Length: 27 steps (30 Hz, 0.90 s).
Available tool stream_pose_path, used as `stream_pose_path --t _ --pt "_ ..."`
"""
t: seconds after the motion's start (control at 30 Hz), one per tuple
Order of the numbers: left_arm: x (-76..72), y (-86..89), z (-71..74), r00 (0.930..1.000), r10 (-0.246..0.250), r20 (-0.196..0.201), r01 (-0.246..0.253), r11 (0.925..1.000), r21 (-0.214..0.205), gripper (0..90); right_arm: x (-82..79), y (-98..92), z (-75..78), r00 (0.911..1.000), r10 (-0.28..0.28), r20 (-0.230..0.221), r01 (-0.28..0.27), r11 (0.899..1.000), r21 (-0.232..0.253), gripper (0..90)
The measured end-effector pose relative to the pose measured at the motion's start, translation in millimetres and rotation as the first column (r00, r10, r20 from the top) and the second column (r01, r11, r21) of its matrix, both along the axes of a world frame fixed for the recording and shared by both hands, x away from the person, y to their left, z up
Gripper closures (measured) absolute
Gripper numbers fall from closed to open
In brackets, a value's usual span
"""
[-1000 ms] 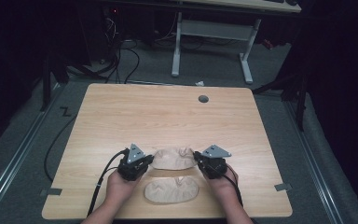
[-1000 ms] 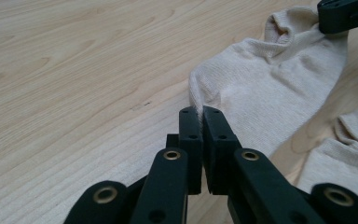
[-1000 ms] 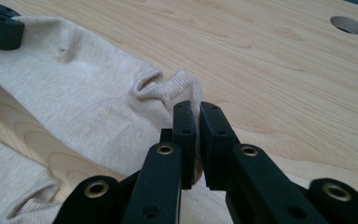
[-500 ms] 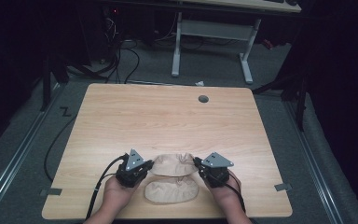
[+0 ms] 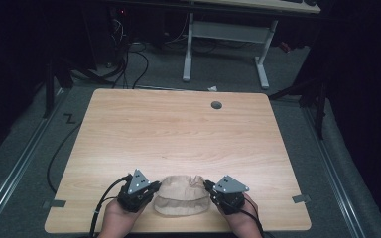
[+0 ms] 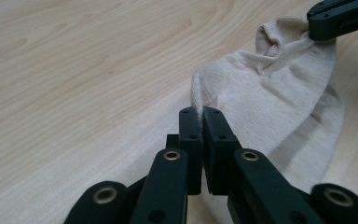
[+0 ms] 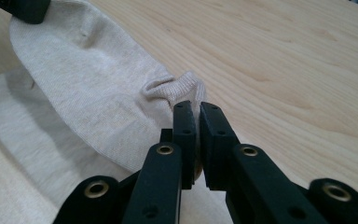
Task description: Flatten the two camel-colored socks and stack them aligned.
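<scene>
A: Item one?
B: Upper sock (image 5: 183, 187), beige knit, stretched sideways over the lower sock (image 5: 178, 206) at the near edge of the wooden table (image 5: 178, 134).

A: Item two?
B: Lower sock, same beige, flat on the table, its near edge showing below the upper sock.

A: Tools?
B: Left gripper (image 5: 151, 190), jaws clenched on the toe end of the upper sock; seen close as left gripper (image 6: 200, 114) with fabric pinched between the pads. Right gripper (image 5: 209, 188), jaws clenched on the ribbed cuff (image 7: 177, 86) at the other end of that sock; close view, right gripper (image 7: 196, 109).

A: Step in hand?
B: By my reading, stacking the pair: the upper sock is held taut by both ends above its mate, not yet let go.

A: Next move calls for?
B: Likely lowering both ends evenly so the edges match the lower sock, then freeing both grips without dragging the cloth.
</scene>
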State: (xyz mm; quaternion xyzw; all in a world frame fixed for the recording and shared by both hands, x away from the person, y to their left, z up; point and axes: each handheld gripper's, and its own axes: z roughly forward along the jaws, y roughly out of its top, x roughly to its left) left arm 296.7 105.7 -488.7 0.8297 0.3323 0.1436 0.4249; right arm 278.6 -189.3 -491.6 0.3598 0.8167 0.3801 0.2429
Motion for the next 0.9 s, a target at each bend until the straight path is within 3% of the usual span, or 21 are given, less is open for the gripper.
stream_pose_path --t 0.17,0.43,0.9 --pt "-10.8 2.2 -0.1 0.9999 -0.011 -0.004 0.011 0.9999 0.006 86.8 -6.7 0.6 -2.6 0.9999 0.01 -0.012 -0.01 1.0 -0.001 85.3" --pt "-25.6 5.7 -8.3 0.9987 -0.025 -0.044 0.026 0.999 0.035 86.8 -19.2 -1.2 -8.5 0.9989 0.029 -0.038 -0.029 1.0 -0.01 85.3" --pt "-25.9 -1.0 -20.9 0.9986 -0.023 -0.048 0.028 0.9941 0.105 86.7 -18.6 1.0 -19.3 0.9953 0.05 -0.083 -0.055 0.997 -0.052 85.2"
